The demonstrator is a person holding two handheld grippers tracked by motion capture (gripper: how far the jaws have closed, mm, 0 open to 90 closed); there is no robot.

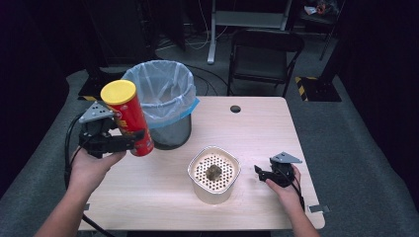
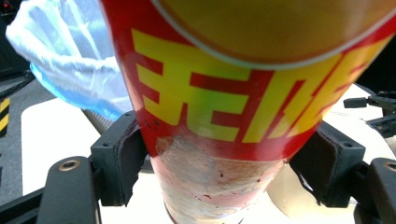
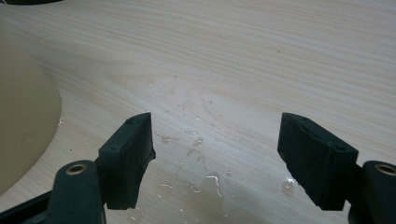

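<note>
Bin (image 1: 163, 106) stands just behind can (image 1: 129, 118), tongs-clamped.

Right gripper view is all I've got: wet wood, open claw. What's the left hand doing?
Observer: The left claw is shut on a red can with a yellow lid, held above the table.
Operator: Where's it heading?
Observer: Can't tell, but the can is beside a lined bin.
Operator: That beige edge on my left?
Observer: A beige tub with a perforated insert; a dark lump sits on it.
</note>
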